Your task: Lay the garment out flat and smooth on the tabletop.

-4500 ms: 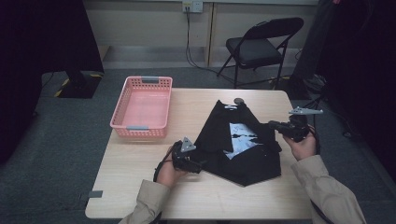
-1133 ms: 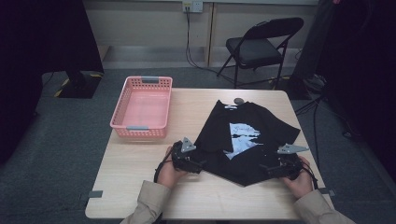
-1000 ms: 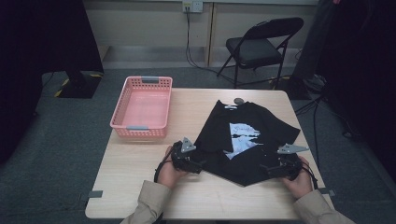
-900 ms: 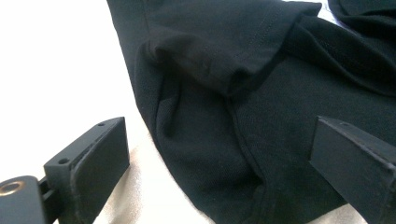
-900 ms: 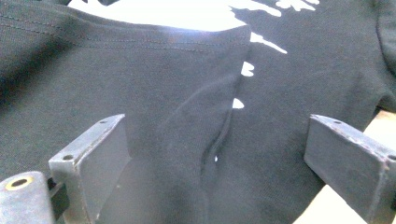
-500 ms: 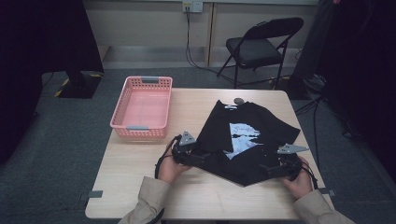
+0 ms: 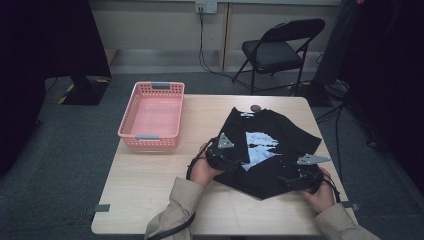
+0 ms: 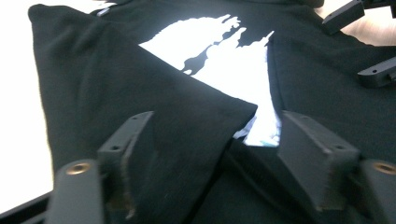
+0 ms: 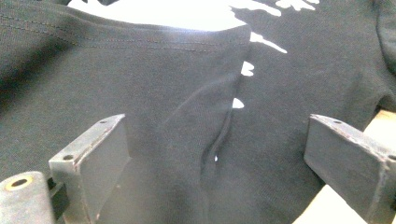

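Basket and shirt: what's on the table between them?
Nothing: in the high view, bare table separates the basket from the shirt.

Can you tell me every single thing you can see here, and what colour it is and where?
Black cotton T-shirt with a white print: one, black and white, partly folded on the right half of the table.
Pink plastic mesh basket: one, pink, on the far left part of the table.
Light wooden table: one, pale wood, in the middle of the room.
Black folding chair: one, black, behind the table.
Grey carpet floor: grey, all around the table.
Left tool: one, black, jaws apart around a folded flap of the T-shirt; they have just been closing.
Right tool: one, black, jaws wide apart at the shirt's near right edge.
Beige sleeves: two, beige, at the near edge.
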Action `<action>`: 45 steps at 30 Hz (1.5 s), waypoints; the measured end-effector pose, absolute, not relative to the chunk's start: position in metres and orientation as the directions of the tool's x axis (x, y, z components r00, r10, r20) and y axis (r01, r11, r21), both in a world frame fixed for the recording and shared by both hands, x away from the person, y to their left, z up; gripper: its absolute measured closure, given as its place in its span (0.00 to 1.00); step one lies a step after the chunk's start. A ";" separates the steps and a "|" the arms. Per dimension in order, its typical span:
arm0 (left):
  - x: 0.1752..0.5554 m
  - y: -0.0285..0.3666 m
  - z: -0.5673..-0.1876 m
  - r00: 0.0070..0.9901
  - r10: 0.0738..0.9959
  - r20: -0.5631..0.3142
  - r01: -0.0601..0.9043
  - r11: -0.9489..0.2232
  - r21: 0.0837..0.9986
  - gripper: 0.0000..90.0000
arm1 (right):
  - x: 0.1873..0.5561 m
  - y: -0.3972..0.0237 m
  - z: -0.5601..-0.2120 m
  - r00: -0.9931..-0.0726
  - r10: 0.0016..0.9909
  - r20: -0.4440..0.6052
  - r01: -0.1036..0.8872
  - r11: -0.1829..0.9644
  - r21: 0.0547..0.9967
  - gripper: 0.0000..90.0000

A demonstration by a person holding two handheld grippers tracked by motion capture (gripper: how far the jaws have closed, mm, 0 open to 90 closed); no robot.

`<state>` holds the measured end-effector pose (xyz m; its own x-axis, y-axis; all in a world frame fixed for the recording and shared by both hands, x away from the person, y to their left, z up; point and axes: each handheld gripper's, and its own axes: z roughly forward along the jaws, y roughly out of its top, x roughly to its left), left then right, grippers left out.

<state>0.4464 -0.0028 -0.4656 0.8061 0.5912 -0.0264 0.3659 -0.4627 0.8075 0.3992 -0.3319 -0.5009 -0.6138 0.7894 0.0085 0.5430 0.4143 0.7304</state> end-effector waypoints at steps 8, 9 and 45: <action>0.453 -0.026 -0.471 0.827 0.563 0.006 0.354 -0.529 0.771 0.52 | 0.399 -0.332 -0.501 -0.614 0.789 0.009 0.543 0.414 0.730 0.07; 0.453 -0.030 -0.471 0.834 0.551 0.017 0.346 -0.546 0.763 0.56 | 0.399 -0.332 -0.501 -0.614 0.789 0.008 0.543 0.415 0.730 0.07; 0.469 -0.058 -0.467 0.845 0.536 0.003 0.385 -0.610 0.692 0.97 | 0.399 -0.332 -0.501 -0.614 0.789 0.009 0.543 0.415 0.730 0.07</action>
<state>0.4692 -0.0575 -0.4674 0.8445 0.5355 0.0026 0.3849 -0.6104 0.6923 0.3993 -0.3320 -0.5009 -0.6140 0.7892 0.0088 0.5432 0.4145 0.7301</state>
